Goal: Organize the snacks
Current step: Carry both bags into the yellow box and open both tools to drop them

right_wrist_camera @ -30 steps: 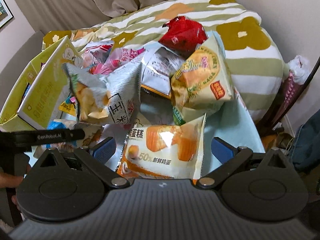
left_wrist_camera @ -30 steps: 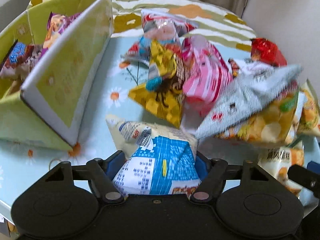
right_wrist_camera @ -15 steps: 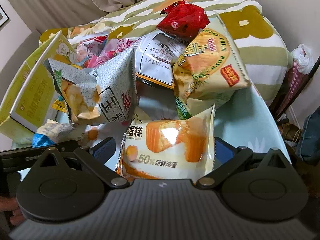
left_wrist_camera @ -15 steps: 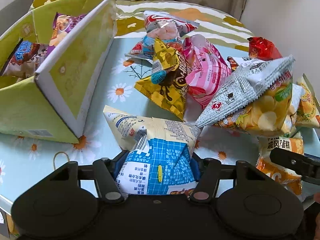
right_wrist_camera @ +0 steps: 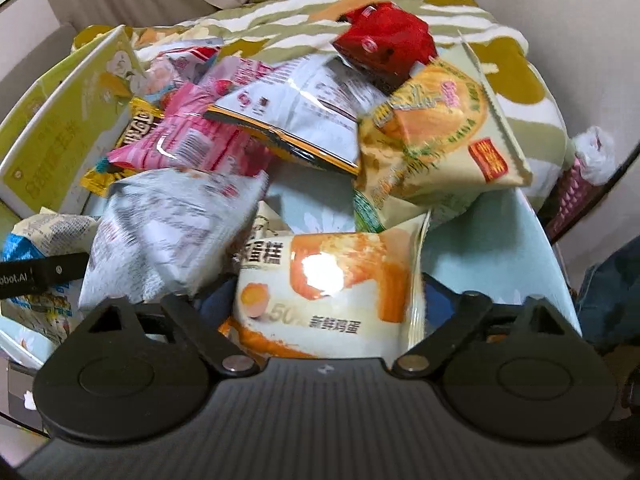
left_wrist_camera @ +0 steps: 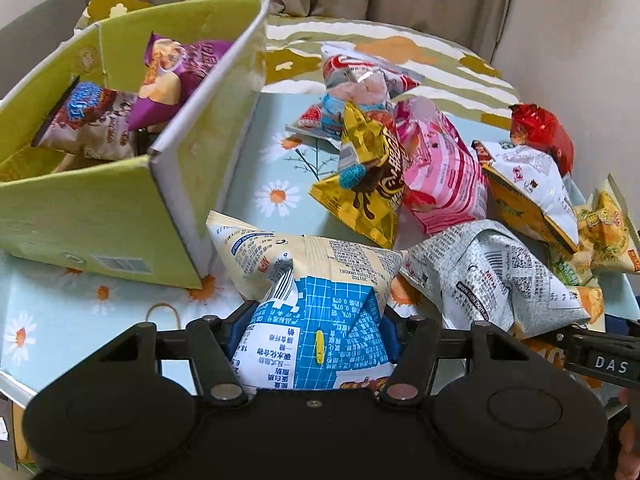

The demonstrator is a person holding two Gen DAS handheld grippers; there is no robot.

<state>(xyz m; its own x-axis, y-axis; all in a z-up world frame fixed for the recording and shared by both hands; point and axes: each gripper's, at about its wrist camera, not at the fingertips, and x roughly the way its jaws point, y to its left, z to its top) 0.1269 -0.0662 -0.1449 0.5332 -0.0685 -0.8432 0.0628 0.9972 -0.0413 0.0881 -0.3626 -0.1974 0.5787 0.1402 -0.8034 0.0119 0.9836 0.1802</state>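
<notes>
My left gripper (left_wrist_camera: 316, 320) is shut on a blue and cream snack bag (left_wrist_camera: 312, 264), whose creased top rises just above the flowered tablecloth (left_wrist_camera: 276, 152). To its left stands an open green cardboard box (left_wrist_camera: 120, 208) with a purple bag (left_wrist_camera: 176, 76) and a blue-brown bag (left_wrist_camera: 88, 120) inside. My right gripper (right_wrist_camera: 324, 304) is open around an orange and white egg cake packet (right_wrist_camera: 332, 280) that lies flat. Its blue pads sit at the packet's two side edges. A grey-white chip bag (right_wrist_camera: 172, 232) lies between the two grippers.
A pile of snacks fills the table's middle and right: a yellow chocolate bag (left_wrist_camera: 368, 184), a pink bag (left_wrist_camera: 444, 176), a red bag (left_wrist_camera: 540, 132), a yellow corn bag (right_wrist_camera: 436, 136). Striped bedding (left_wrist_camera: 400, 48) lies behind. A rubber band (left_wrist_camera: 164, 312) is near the front edge.
My left jaws closed onto the blue and cream bag and drew it back a little. The grey-white chip bag tipped over and sank lower. My right gripper came down around the egg cake packet.
</notes>
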